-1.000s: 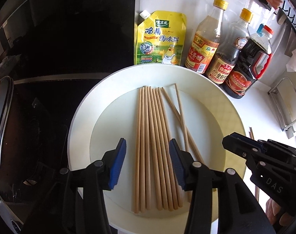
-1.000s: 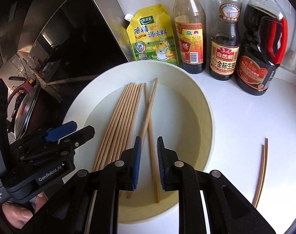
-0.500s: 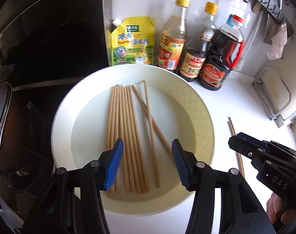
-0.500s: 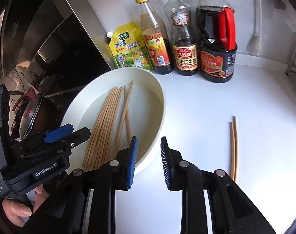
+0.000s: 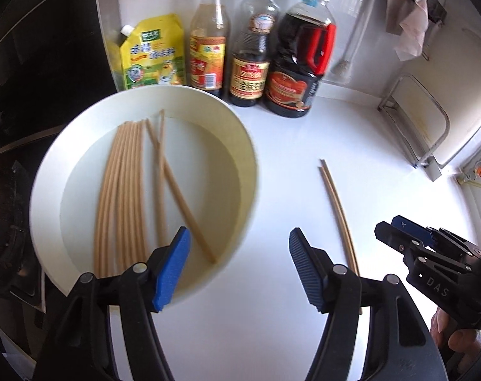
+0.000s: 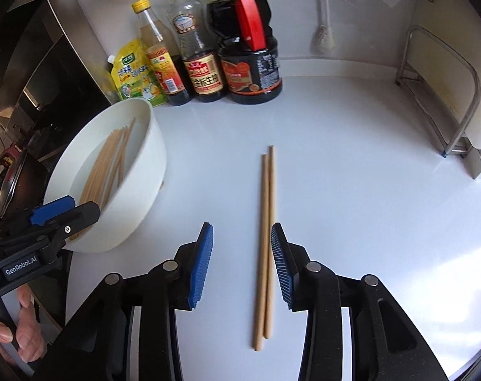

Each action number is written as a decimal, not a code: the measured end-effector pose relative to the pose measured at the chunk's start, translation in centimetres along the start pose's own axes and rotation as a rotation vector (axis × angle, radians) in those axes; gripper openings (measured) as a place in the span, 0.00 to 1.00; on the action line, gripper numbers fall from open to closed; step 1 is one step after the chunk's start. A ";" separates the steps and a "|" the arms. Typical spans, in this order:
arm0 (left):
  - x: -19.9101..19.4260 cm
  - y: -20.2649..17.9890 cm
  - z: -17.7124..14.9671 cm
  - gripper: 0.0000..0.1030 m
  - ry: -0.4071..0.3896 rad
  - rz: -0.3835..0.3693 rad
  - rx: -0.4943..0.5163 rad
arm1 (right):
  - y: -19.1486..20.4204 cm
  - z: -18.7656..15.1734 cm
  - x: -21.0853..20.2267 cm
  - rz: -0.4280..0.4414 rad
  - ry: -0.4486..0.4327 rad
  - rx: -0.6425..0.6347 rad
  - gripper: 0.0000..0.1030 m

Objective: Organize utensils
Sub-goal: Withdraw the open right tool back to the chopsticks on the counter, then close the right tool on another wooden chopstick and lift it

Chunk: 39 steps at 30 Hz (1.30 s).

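Note:
A white bowl [image 5: 145, 95] holds several wooden chopsticks [image 5: 123, 190], most side by side and two crossed. A loose pair of chopsticks [image 6: 267, 222] lies on the white counter to the bowl's right. My right gripper [image 6: 242, 263] hovers over that pair; its jaws are opening, the pair shows between them, and the pads do not touch it. My left gripper [image 5: 239, 266] hangs over the bowl's right rim and the counter, its jaws opening with nothing gripped. The loose pair [image 5: 337, 212] lies just right of it. From the right wrist, the bowl [image 6: 151, 133] is at the left.
A yellow seasoning pouch [image 5: 148, 57] and three sauce bottles [image 5: 253, 47] stand along the back wall behind the bowl. A metal rack [image 6: 440, 95] stands at the right. A dark stove [image 5: 5, 206] borders the counter on the left. A hand [image 6: 24, 327] holds the left gripper's handle.
Both grippers have swung right, away from above the bowl toward the loose pair on the counter. Both sets of jaws have widened. The right one was nearly shut over the bowl's chopsticks.

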<state>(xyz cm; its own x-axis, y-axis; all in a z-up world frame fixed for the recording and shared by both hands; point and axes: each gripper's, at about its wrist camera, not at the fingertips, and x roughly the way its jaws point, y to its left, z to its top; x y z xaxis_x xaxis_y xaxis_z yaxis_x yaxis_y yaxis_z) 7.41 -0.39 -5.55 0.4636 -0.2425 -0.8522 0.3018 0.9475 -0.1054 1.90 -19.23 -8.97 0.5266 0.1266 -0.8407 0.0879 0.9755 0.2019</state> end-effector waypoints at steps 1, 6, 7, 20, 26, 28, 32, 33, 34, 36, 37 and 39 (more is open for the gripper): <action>0.2 -0.5 -0.2 0.62 0.002 -0.003 0.001 | -0.7 -0.3 0.1 -0.007 0.007 0.006 0.36; 0.5 -2.8 -1.4 0.65 -0.015 0.003 0.007 | -3.0 -1.6 1.3 -0.026 0.036 0.017 0.37; 0.6 -3.1 -1.6 0.66 -0.016 0.001 0.008 | -3.3 -1.9 1.7 -0.028 0.042 0.013 0.37; 2.5 -5.1 -3.6 0.66 0.022 0.036 0.013 | -3.4 -3.0 5.8 -0.050 0.077 -0.069 0.37; 2.8 -5.6 -4.0 0.66 0.033 0.038 0.010 | -2.8 -3.5 6.2 -0.064 0.074 -0.124 0.36; 2.9 -5.8 -4.1 0.66 0.035 0.036 0.010 | -2.5 -3.7 6.1 -0.065 0.071 -0.148 0.18; 3.2 -6.7 -4.1 0.66 0.039 0.028 0.020 | -2.4 -4.0 5.9 -0.057 0.067 -0.165 0.06; 3.3 -7.0 -4.1 0.66 0.039 0.025 0.024 | -2.6 -4.1 5.7 -0.055 0.065 -0.164 0.06; 3.4 -7.3 -4.0 0.66 0.038 0.021 0.028 | -2.7 -4.2 5.6 -0.053 0.064 -0.164 0.06; 3.7 -8.1 -3.9 0.66 0.033 0.011 0.034 | -3.3 -4.3 5.4 -0.053 0.062 -0.155 0.06; 4.0 -8.6 -3.9 0.66 0.031 0.005 0.039 | -3.7 -4.4 5.2 -0.055 0.061 -0.147 0.06; 4.5 -9.5 -3.8 0.67 0.028 -0.002 0.047 | -4.7 -4.7 4.7 -0.061 0.059 -0.129 0.06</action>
<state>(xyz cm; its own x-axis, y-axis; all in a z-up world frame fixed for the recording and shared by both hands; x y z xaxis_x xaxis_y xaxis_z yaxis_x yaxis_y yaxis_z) 3.52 -9.76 -10.34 0.4396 -0.2373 -0.8663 0.3416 0.9362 -0.0830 -0.02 -22.37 -16.23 0.4728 0.0734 -0.8781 0.0065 0.9962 0.0868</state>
